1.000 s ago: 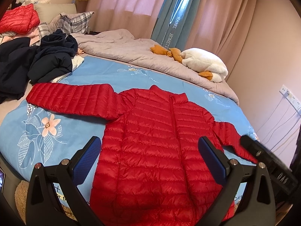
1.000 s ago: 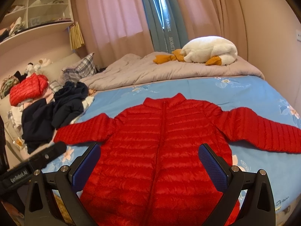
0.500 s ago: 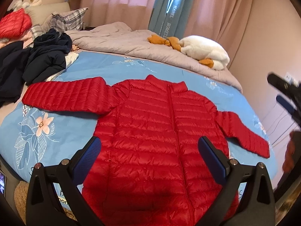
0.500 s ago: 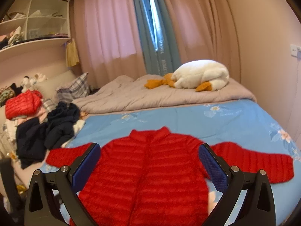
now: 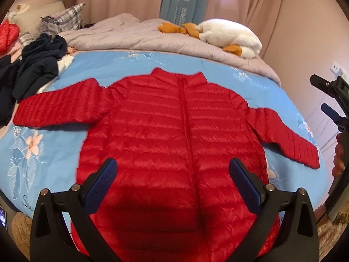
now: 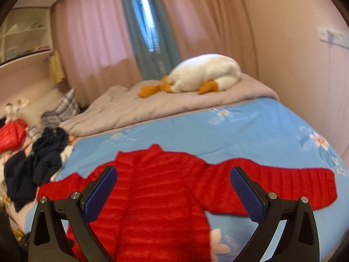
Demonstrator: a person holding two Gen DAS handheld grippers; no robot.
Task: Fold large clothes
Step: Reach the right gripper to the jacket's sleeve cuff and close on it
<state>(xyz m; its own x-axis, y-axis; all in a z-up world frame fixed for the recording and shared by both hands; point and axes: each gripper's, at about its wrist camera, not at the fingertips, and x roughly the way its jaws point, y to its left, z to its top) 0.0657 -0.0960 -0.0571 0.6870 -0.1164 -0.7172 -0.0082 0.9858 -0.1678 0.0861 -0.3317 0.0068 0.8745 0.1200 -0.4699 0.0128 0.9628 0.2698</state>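
A red quilted puffer jacket (image 5: 174, 131) lies flat and zipped on the blue floral bedsheet (image 5: 54, 148), both sleeves spread out to the sides. My left gripper (image 5: 172, 174) is open and empty, held above the jacket's lower front. My right gripper (image 6: 173, 181) is open and empty, held higher and further back over the jacket (image 6: 157, 196) near its right sleeve (image 6: 294, 185). The right gripper also shows at the right edge of the left wrist view (image 5: 333, 107), held by a hand.
A pile of dark navy clothes (image 5: 32, 69) lies at the bed's left side, with another red garment (image 5: 6, 37) behind it. A grey duvet (image 5: 141, 37), a white plush goose (image 5: 231, 37) and a plaid pillow (image 5: 63, 19) lie at the back. A wall (image 6: 305, 65) stands on the right.
Both grippers have pulled up and back from the jacket. The right gripper rose most and tilted toward the far wall. The jacket has not moved.
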